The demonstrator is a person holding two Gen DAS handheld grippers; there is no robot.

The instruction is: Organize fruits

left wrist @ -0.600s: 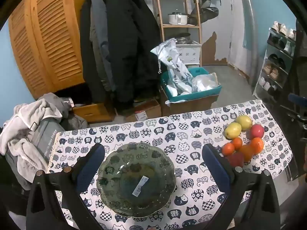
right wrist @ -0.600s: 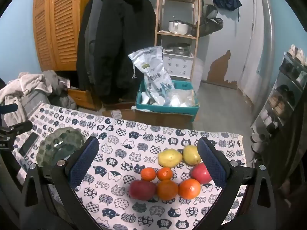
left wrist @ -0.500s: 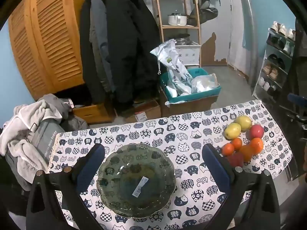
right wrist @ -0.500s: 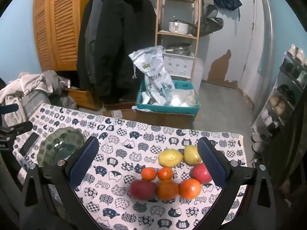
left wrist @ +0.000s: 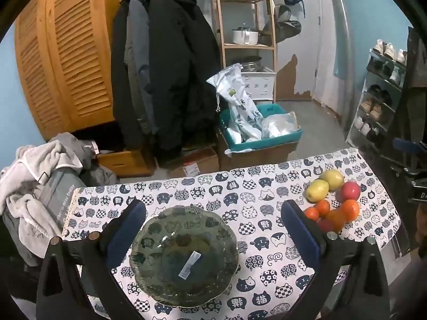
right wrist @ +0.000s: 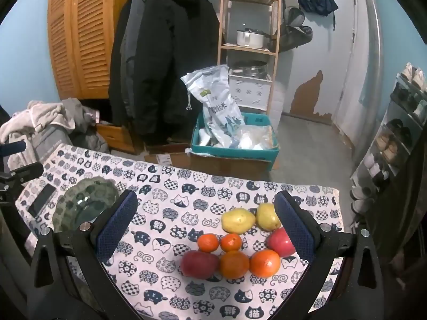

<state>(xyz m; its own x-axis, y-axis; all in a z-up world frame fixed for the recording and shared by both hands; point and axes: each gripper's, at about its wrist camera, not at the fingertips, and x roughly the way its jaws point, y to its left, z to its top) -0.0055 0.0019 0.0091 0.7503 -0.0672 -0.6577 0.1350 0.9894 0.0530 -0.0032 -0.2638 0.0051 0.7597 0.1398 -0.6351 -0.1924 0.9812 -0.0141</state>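
My left gripper [left wrist: 213,226] hangs over the green glass bowl [left wrist: 184,256], fingers spread wide, nothing between them. The bowl sits between the pads, at 6 o'clock in the left view, with a white sticker [left wrist: 190,264] inside it. No fruit in the bowl.

My right gripper [right wrist: 205,221] is also wide apart, holding nothing, above the fruit cluster on the cat-print tablecloth [right wrist: 165,186].

Fruit count in the right view, 8 total:
- 2 yellow pears: [right wrist: 238,221], [right wrist: 267,216]
- 2 small mandarins: [right wrist: 208,242], [right wrist: 231,242]
- 2 larger oranges: [right wrist: 234,264], [right wrist: 265,263]
- 2 red apples: [right wrist: 199,264], [right wrist: 280,242]

They are packed together, most touching neighbours. The far red apple sits right against my right finger pad [right wrist: 295,229]; one pear is partly behind it.

From the left view the fruit cluster [left wrist: 331,200] is at 2 o'clock, well apart from the bowl. From the right view the bowl [right wrist: 85,205] is at 9 o'clock, partly behind my left finger pad [right wrist: 116,226].

Around: a black phone [right wrist: 42,204] lies on the cloth just beside the bowl, on its far-left side. Open cloth lies between bowl and fruit. Beyond the table: teal crate [right wrist: 234,144] with bags at 12 o'clock, dark coats [right wrist: 160,61] at 11, laundry pile [left wrist: 40,173], shoe rack [left wrist: 381,101].
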